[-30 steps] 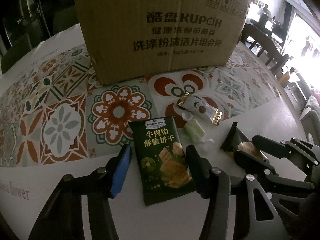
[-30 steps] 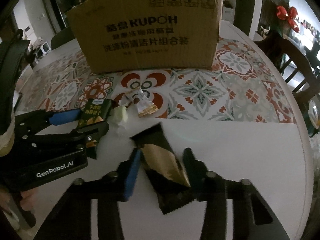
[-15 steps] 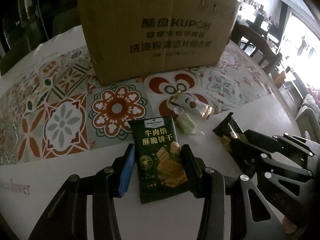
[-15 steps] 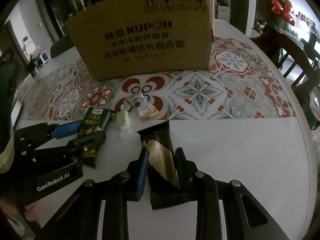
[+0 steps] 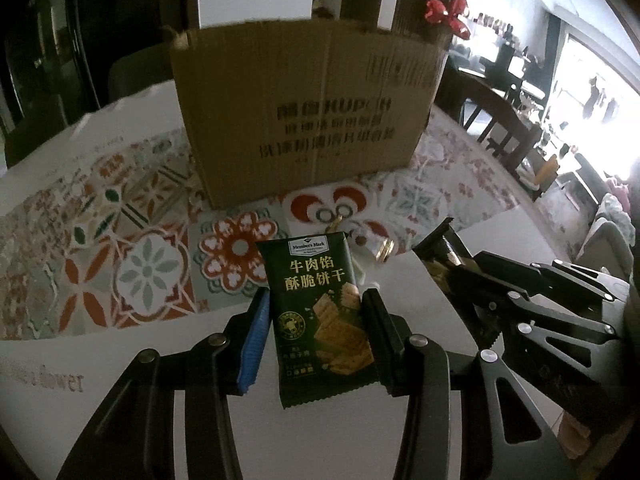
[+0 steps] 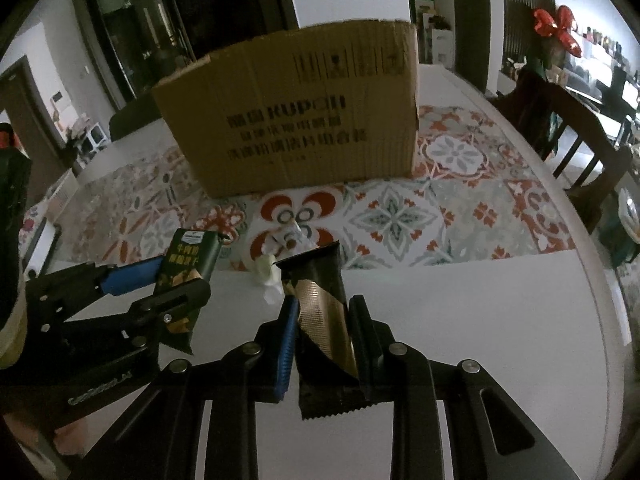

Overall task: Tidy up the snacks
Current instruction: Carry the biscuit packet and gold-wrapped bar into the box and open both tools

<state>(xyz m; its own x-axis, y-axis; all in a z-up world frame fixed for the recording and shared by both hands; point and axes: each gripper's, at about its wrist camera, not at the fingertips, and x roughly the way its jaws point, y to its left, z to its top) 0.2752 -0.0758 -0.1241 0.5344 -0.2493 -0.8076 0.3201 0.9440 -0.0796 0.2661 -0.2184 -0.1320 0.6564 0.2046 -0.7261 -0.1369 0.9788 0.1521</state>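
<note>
The table point(image 5: 120, 360), white at its near edge and covered farther back by a patterned tile-print cloth point(image 5: 132, 240), carries a large brown cardboard box point(image 5: 308, 116) printed with dark lettering, standing upright at the far side. The right wrist view shows the box's right end and a dark wooden chair point(image 6: 576, 136) beside the table; in the left wrist view bright window glare washes out that side.

The left tool point(image 5: 316, 324) is pinching a dark green cracker packet point(image 5: 320, 312) between its blue pad and its black finger, the packet upright with its printed face to the camera and its top edge standing clear above the fingers. From the right wrist view the same packet shows edge-on and tilted.

The right tool point(image 6: 324, 332) is pinched on a black and gold packet point(image 6: 324, 312), which stands between the fingers with its serrated bottom edge hanging below them. The left wrist view shows only the top corner of this packet past the right tool's linkage.

Beyond both tools, on the cloth's near edge, lie a small gold-ended wrapped sweet point(image 5: 372, 240) and a pale green wrapped sweet point(image 6: 266, 268), the latter clear only in the right wrist view, just beside the black and gold packet.
</note>
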